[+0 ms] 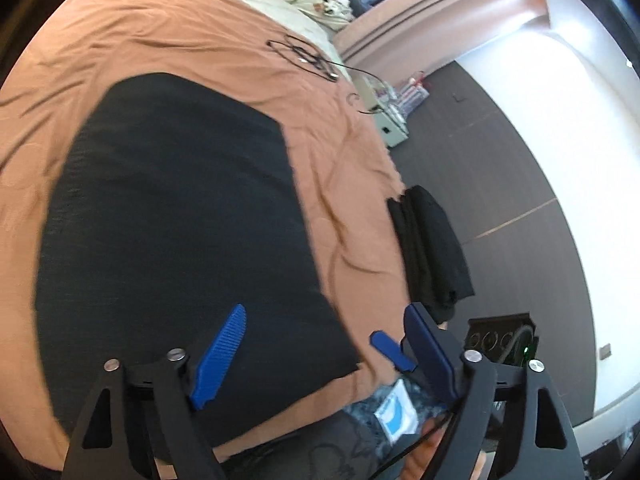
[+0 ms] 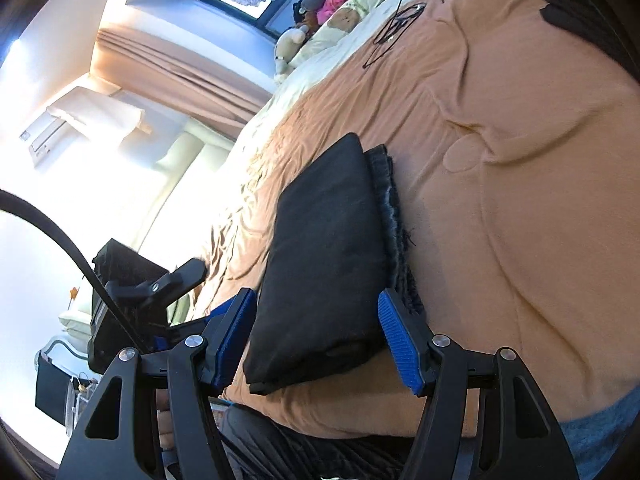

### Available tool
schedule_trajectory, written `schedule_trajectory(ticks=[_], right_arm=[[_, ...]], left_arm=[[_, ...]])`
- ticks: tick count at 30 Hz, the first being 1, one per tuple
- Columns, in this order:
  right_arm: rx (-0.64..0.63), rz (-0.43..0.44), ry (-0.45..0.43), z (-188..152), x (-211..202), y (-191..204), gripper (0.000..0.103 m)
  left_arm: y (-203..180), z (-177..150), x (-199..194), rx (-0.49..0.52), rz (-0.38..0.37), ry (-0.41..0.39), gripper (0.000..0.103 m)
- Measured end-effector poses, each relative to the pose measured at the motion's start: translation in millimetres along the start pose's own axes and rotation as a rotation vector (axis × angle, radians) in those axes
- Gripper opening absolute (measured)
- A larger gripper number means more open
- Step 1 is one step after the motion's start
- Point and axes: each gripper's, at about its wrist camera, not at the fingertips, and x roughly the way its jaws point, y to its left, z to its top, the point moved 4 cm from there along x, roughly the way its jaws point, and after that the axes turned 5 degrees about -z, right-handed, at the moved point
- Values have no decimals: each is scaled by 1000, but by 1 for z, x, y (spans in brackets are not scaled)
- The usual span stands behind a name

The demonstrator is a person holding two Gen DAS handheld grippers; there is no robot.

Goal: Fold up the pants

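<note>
Pants (image 2: pixel 324 264): black, folded flat on an orange bedspread (image 2: pixel 520 160), lying just ahead of both sets of jaws.
Left gripper (image 1: pixel 312 354): jaws spread wide, nothing held; the pants' near corner sits between them.
Right gripper (image 2: pixel 320 340): jaws parted, pads astride the folded edge, not visibly pressing.
Writing: none legible.

Home bedroom, bed (image 2: pixel 500 128), pillows (image 2: pixel 352 16), curtains (image 2: pixel 172 76)

Left gripper (image 1: pixel 316 354) and right gripper (image 2: pixel 318 340): black angular arms, silver round screws, ribbed blue pads
</note>
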Motion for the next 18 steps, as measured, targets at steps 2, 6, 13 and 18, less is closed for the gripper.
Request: schedule_trajectory(ticks=[2,6,13,18], right_arm=[[9,-24,31,3,13,-3,62],[12,-51,70,7,26,-1,62],[-9,-78,78,9,25,13,38],[-10,-77,80,11,23,16,37]], left_arm=[[10,-1,-4,-9,45,1,91],[34,-5,-13,0,148,10,95],[61,-20,-13,39,285,89,102],[65,-29,-8,97,311,137,102]])
